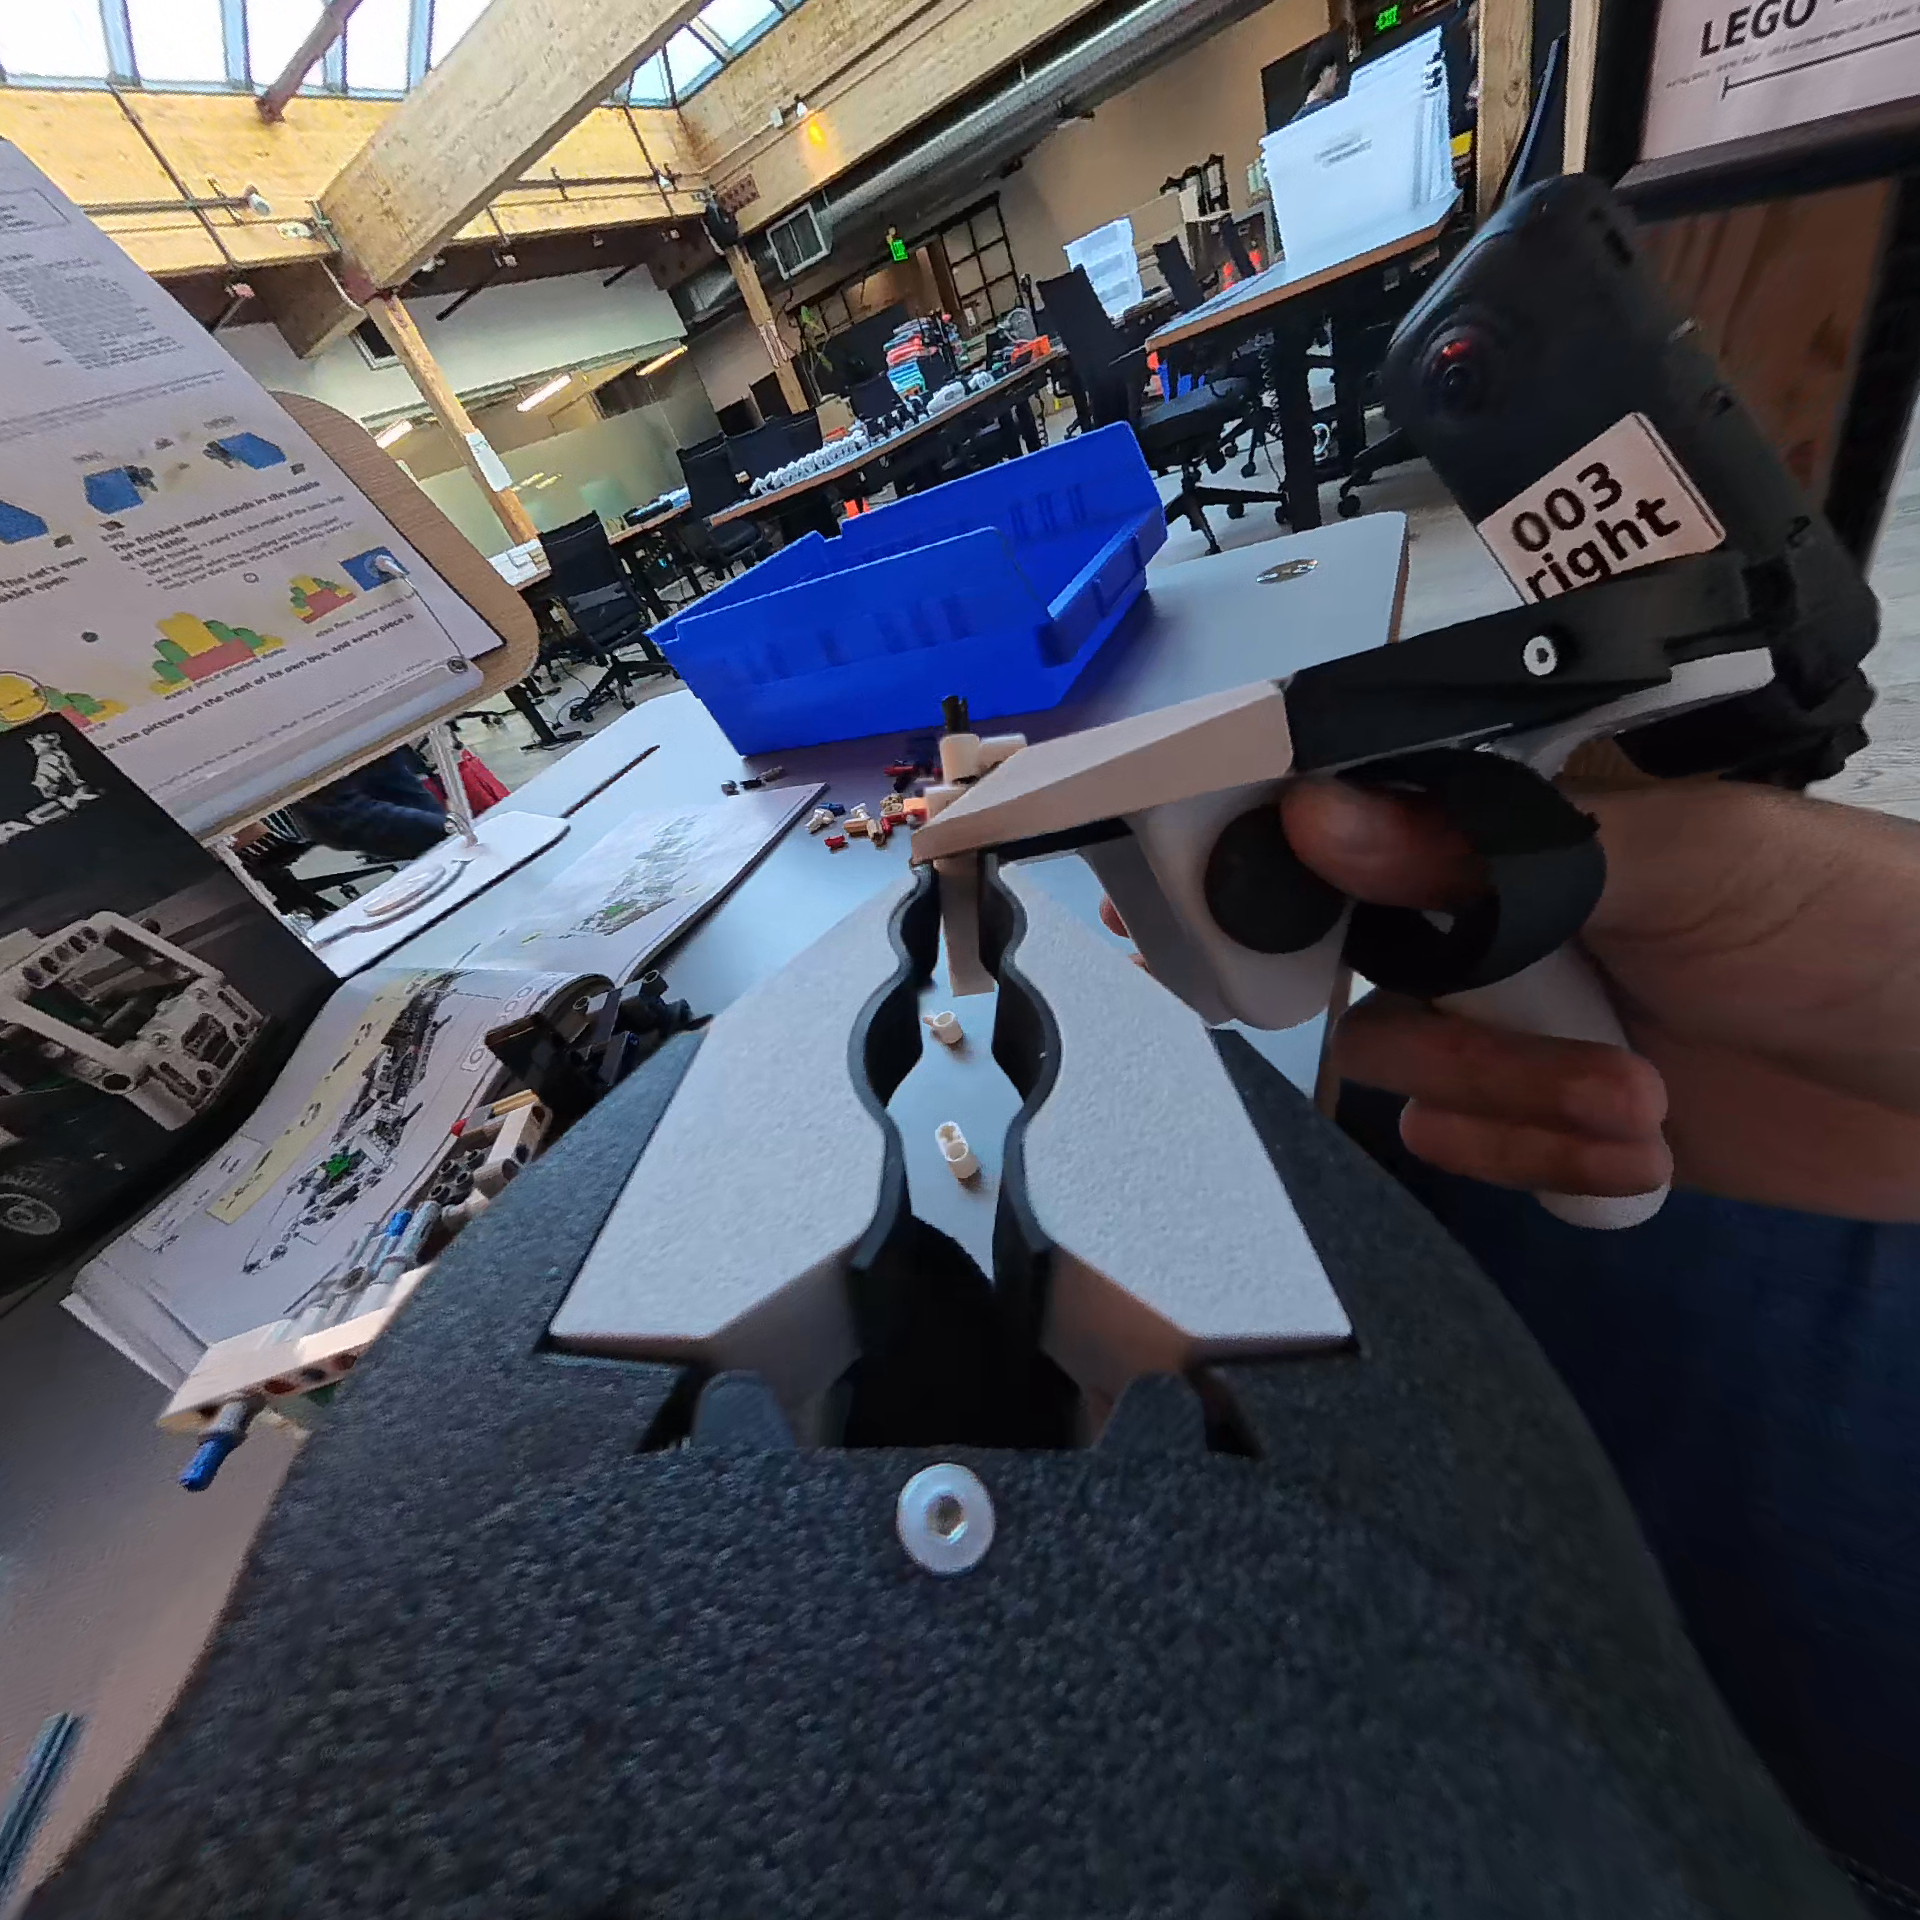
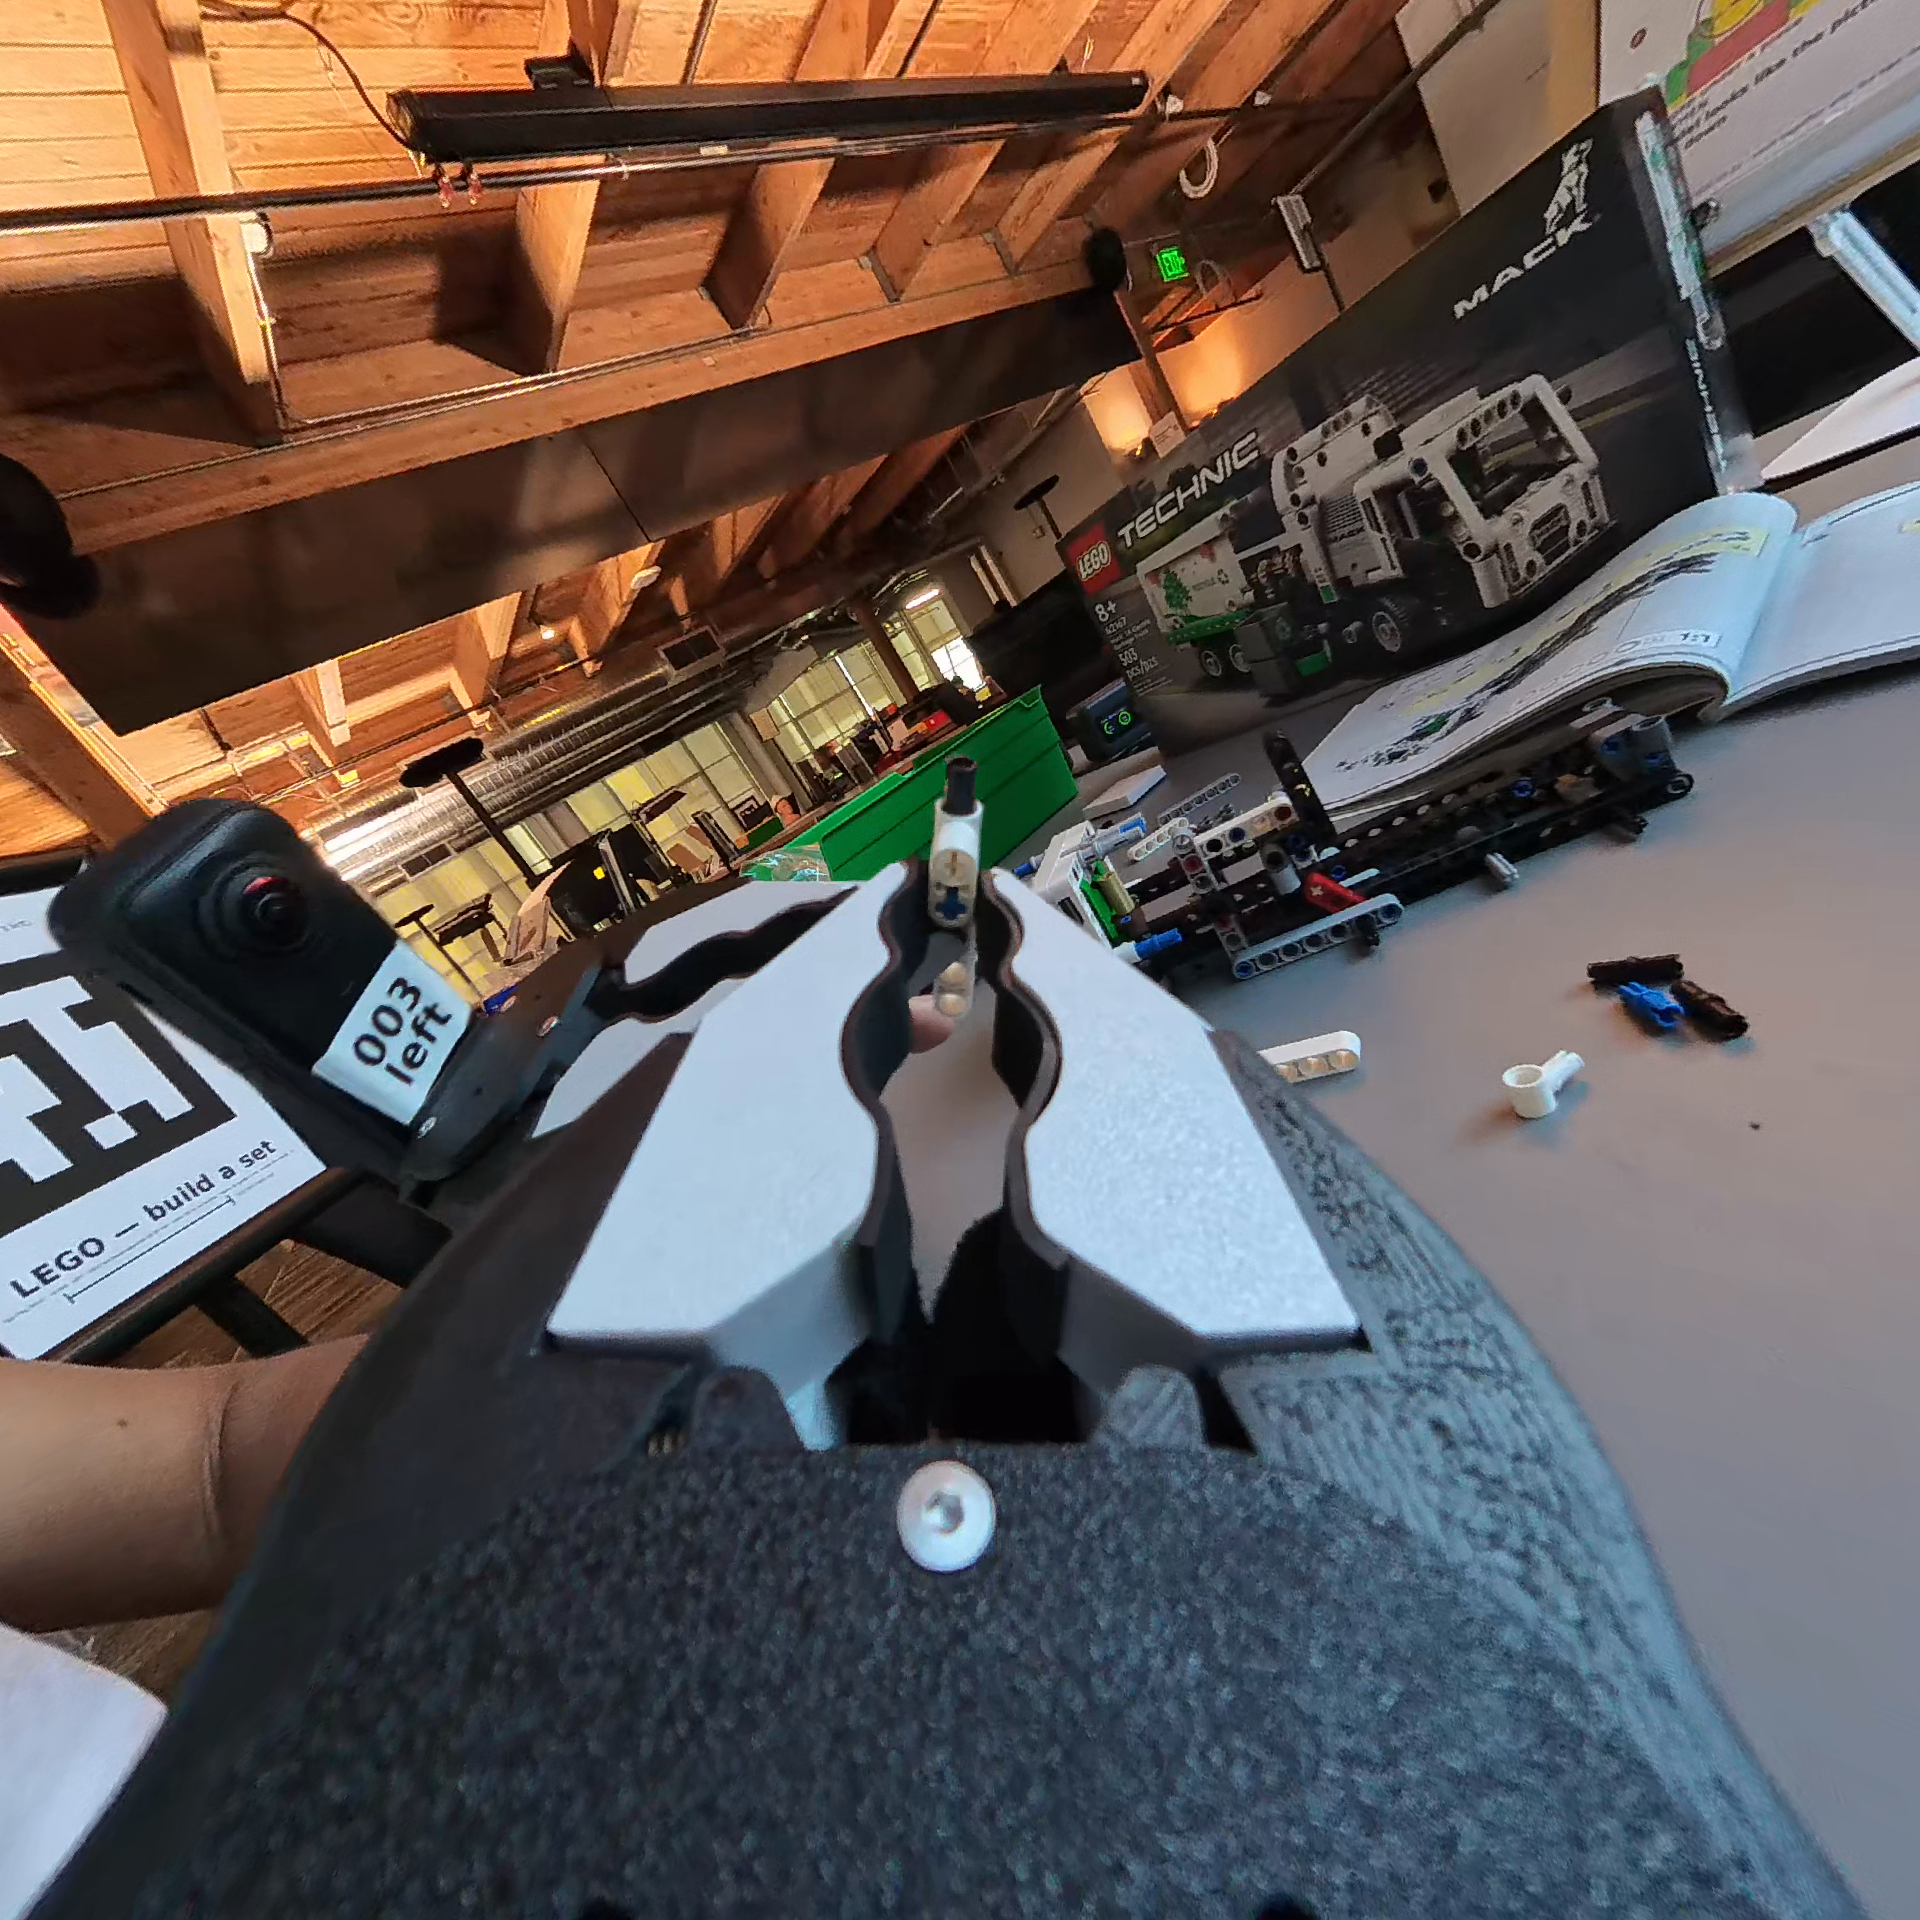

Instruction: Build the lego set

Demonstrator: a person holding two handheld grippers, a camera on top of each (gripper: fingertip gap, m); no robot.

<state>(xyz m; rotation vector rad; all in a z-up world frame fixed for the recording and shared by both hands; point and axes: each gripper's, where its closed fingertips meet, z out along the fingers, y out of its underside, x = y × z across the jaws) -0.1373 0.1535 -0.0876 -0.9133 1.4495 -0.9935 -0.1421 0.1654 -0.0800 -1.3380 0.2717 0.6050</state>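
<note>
A small white beam assembly (image 1: 966, 940) with a black pin (image 1: 954, 713) on top is held up over the grey table. My left gripper (image 1: 958, 883) is shut on its lower part. My right gripper (image 1: 930, 836) comes in from the right and clamps the same piece higher up. In the right wrist view, the right gripper (image 2: 951, 883) is shut on the white beam (image 2: 954, 847), which shows a blue axle end (image 2: 948, 910). The left gripper's fingers (image 2: 748, 906) reach in from the left to the same piece.
A blue bin (image 1: 935, 582) and loose parts (image 1: 873, 816) lie beyond, with two white connectors (image 1: 958, 1148) below. The open instruction booklet (image 2: 1558, 644), set box (image 2: 1403, 499), partly built chassis (image 2: 1403, 862), green bin (image 2: 966, 779), loose white beam (image 2: 1314, 1051), connector (image 2: 1543, 1081) and pins (image 2: 1662, 997) lie right. My left and right fingertips are right by each other.
</note>
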